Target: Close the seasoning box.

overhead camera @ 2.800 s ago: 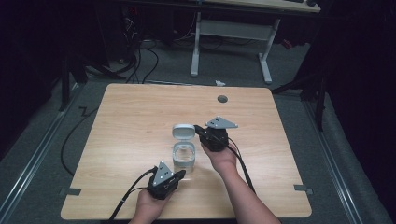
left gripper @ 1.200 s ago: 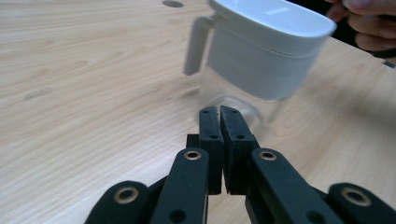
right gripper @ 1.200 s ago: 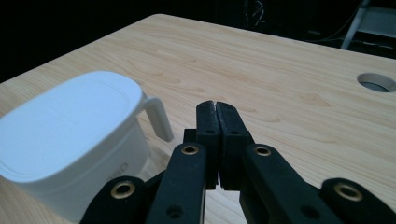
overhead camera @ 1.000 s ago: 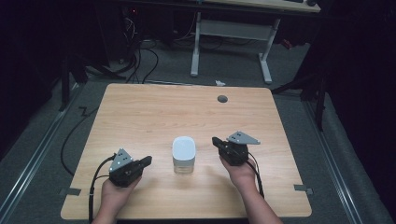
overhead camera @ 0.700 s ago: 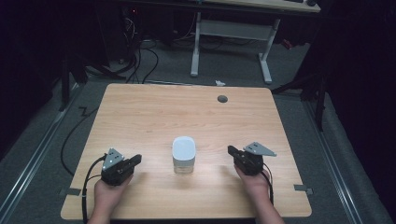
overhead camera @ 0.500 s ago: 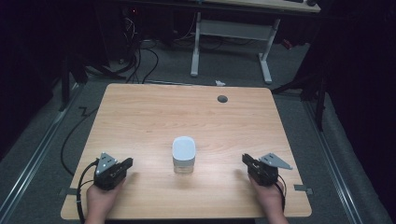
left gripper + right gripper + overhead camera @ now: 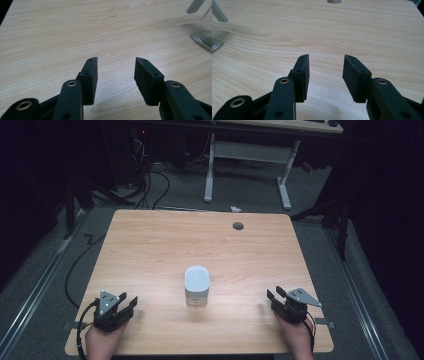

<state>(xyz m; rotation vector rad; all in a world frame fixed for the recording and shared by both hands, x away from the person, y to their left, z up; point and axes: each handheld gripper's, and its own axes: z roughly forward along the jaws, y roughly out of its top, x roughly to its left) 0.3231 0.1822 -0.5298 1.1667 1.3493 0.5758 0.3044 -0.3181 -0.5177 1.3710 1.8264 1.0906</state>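
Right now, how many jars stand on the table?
1. The glass jar with a white lid stands near the middle of the wooden table, between the left gripper and the right gripper. Nothing seems hidden.

A clear glass jar with a white lid (image 7: pixel 197 287) is carried upright at the middle of the light wooden bench (image 7: pixel 150 250).

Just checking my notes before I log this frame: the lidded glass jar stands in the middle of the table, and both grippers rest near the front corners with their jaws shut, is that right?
Not quite: the jaws are open, not shut. Each gripper view shows a clear gap between the two black pads. The rest holds: in the high view the lidded glass jar stands mid-table, with the left gripper and right gripper near the front corners.
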